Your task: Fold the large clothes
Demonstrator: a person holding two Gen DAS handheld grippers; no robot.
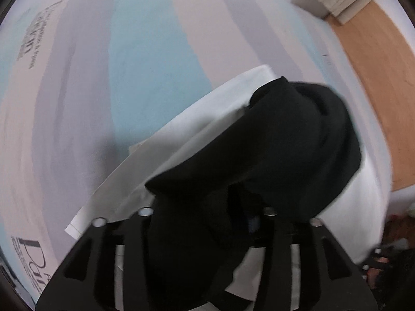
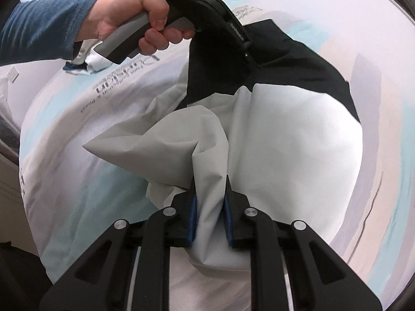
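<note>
Right tool (image 2: 210, 194) pinches a white fold of the garment (image 2: 298, 142); left tool (image 1: 207, 220) seems clamped on its black part. Soft, limp, light; grip edges. It hangs above the bed (image 1: 142, 51).

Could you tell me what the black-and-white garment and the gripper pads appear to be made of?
Garment: thin woven fabric, matte, probably cotton or a blend; it creases sharply and drapes. Right gripper pads: blue, dull, likely rubber or foam.

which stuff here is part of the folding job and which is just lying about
In the job:
- black and white garment
- right gripper, jaws shut on its white fabric
- left gripper, on its black part

Lying about:
- printed bedsheet
- crumpled clothes
- wood floor
</note>
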